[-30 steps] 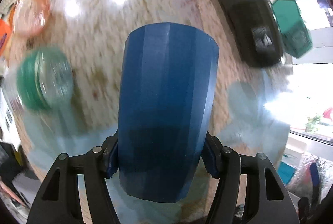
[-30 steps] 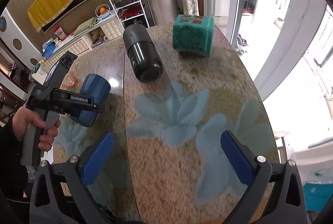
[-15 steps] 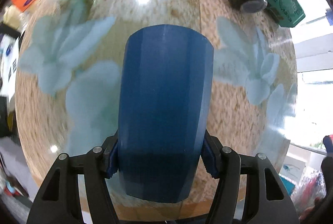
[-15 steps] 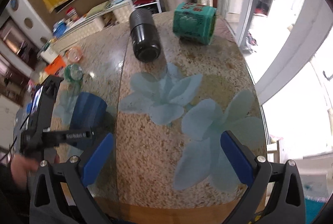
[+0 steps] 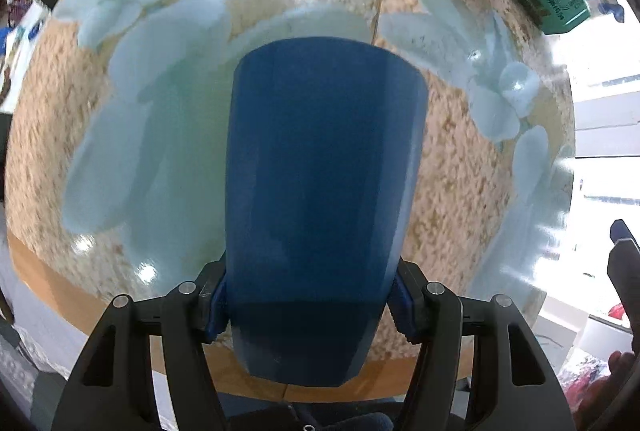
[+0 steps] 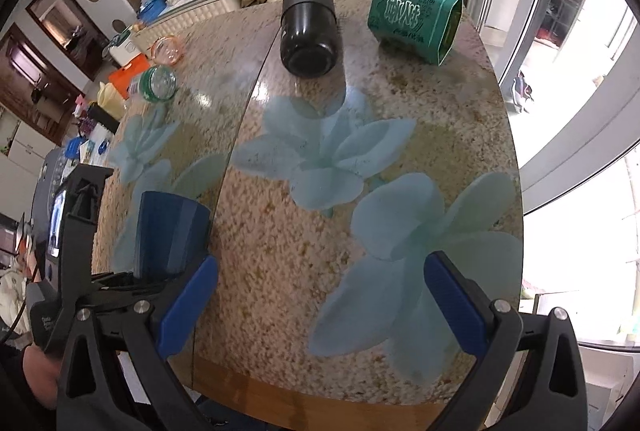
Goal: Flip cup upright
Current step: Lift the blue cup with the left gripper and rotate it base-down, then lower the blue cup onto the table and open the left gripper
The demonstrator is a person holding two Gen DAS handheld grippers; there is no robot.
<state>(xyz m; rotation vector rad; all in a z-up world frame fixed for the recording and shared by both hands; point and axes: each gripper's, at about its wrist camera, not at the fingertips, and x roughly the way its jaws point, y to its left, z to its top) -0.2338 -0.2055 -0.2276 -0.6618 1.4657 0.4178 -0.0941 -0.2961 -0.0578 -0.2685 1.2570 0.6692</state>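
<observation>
A blue faceted cup (image 5: 320, 199) fills the middle of the left wrist view. My left gripper (image 5: 308, 311) is shut on it near its narrow end, wide end pointing away. In the right wrist view the cup (image 6: 168, 235) is held at the table's front left, wide end up, over the speckled table (image 6: 360, 103); I cannot tell if it touches the table. My right gripper (image 6: 320, 307) is open and empty above the table's front edge.
A black cylinder (image 6: 308, 27) lies on its side at the back middle. A green tin (image 6: 416, 17) lies at the back right. A green-capped jar (image 6: 158, 83) and an orange dish (image 6: 167, 49) are at the back left. A window is on the right.
My left gripper has swung the cup from lying sideways in the air to standing wide end up, and brought it toward the table's front left. The right gripper stayed open.
</observation>
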